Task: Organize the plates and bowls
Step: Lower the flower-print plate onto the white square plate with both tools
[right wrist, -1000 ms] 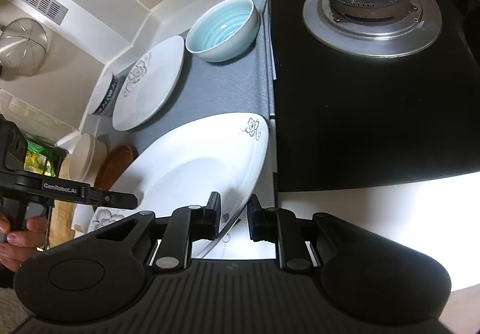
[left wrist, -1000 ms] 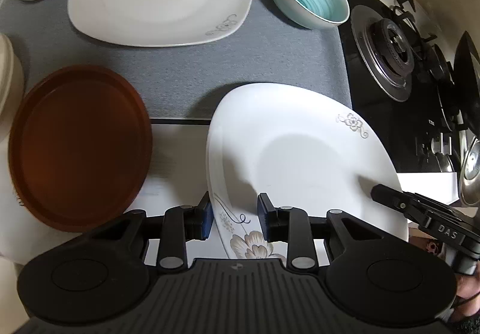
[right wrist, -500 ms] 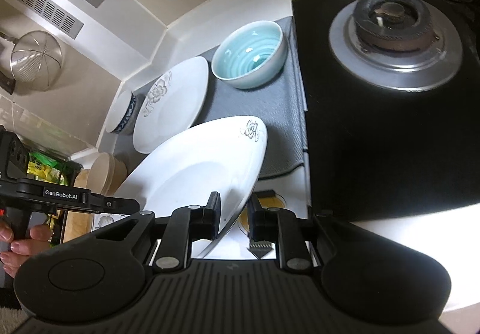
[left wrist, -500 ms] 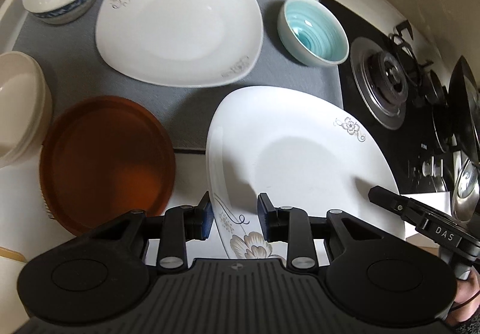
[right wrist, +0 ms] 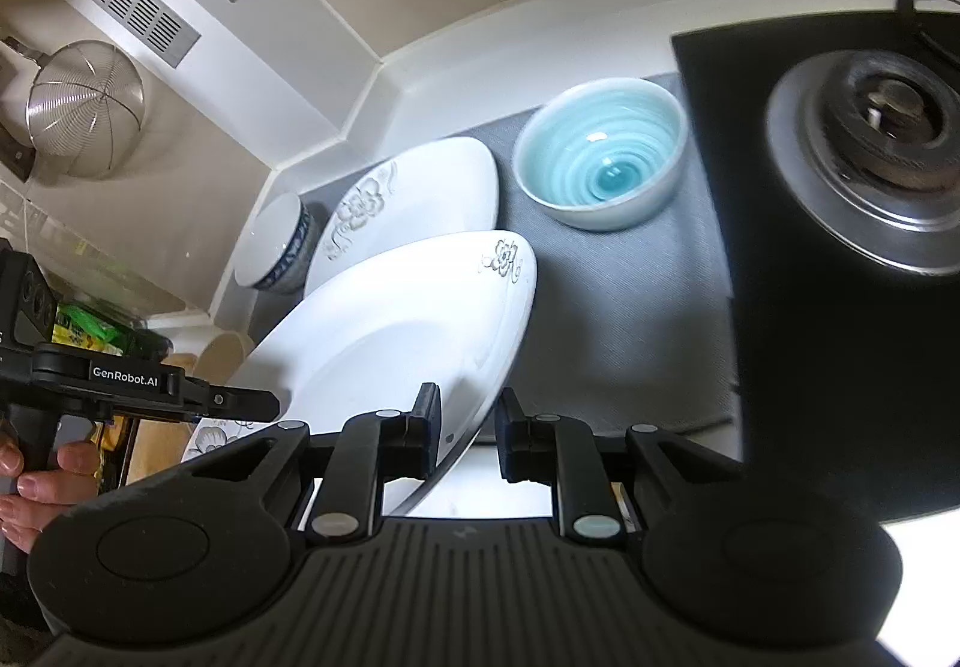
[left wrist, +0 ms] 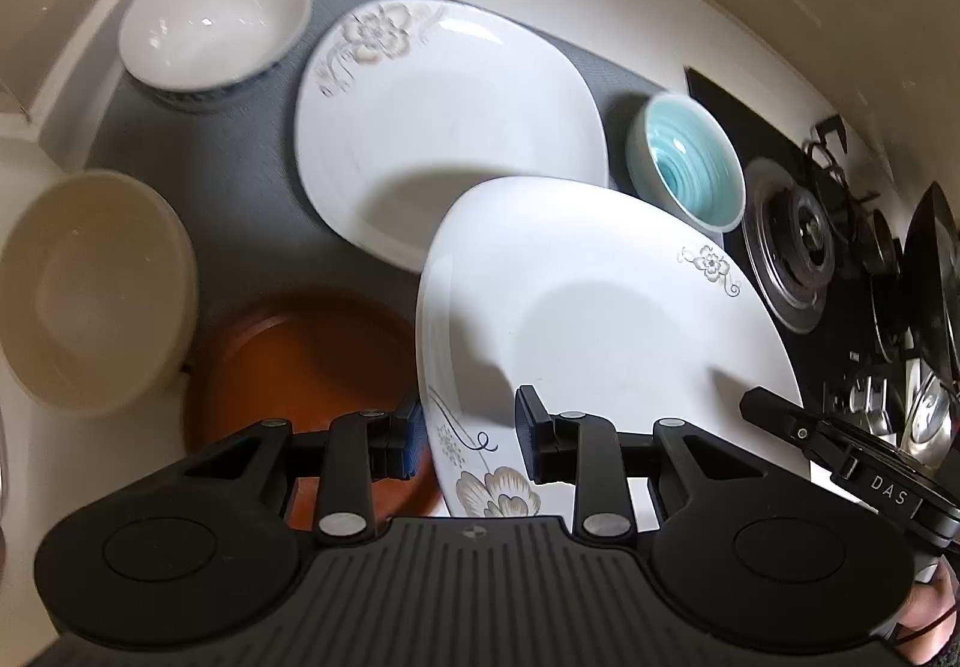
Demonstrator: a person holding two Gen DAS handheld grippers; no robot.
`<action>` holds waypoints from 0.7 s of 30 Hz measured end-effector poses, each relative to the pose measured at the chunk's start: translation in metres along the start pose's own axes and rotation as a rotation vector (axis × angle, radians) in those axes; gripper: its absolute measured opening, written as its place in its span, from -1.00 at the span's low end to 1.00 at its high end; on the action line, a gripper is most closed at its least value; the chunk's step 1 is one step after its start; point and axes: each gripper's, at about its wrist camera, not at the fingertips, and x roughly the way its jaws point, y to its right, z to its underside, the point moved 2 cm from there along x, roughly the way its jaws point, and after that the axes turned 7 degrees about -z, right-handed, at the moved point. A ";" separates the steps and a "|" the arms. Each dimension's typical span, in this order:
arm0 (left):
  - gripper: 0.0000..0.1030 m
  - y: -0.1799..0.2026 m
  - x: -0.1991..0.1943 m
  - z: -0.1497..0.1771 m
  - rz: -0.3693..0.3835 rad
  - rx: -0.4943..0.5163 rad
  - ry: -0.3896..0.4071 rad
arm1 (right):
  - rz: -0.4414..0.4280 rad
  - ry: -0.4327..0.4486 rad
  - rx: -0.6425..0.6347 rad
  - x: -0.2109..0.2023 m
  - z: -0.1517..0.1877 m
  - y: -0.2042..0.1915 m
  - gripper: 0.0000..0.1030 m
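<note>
While both my grippers, left (left wrist: 471, 442) and right (right wrist: 467, 430), clamp fingers on the raised plate (left wrist: 600, 319) above its twin (left wrist: 444, 127), stacking is unfinished; bowls (right wrist: 600, 163) lie scattered.

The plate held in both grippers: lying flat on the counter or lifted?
Lifted. The held plate overlaps the second floral plate and brown dish, gripped by left gripper and right gripper.

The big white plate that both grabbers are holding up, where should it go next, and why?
Probably forward a little, then down onto the matching flowered plate on the grey mat. The held plate, pinched by the left gripper and right gripper, already overlaps that plate's near edge, and both share the same shape and pattern, so stacking looks sensible.
</note>
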 end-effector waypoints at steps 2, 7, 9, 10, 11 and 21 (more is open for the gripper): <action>-0.39 -0.010 -0.001 -0.006 0.012 -0.005 0.004 | 0.005 0.004 0.001 0.006 -0.004 -0.007 -0.60; -0.39 -0.032 -0.001 -0.023 0.039 -0.005 -0.014 | 0.025 0.010 -0.024 0.022 -0.014 -0.027 -0.60; -0.39 -0.041 -0.002 -0.030 0.052 -0.001 -0.018 | 0.035 0.022 -0.019 0.028 -0.017 -0.034 -0.60; -0.39 -0.045 -0.003 -0.034 0.056 0.001 -0.020 | 0.044 0.026 -0.022 0.031 -0.019 -0.039 -0.60; -0.39 -0.049 -0.003 -0.037 0.059 0.002 -0.023 | 0.053 0.032 -0.021 0.035 -0.020 -0.043 -0.60; -0.39 -0.065 -0.011 -0.061 0.030 0.078 -0.002 | 0.087 0.036 0.026 0.060 -0.034 -0.068 -0.60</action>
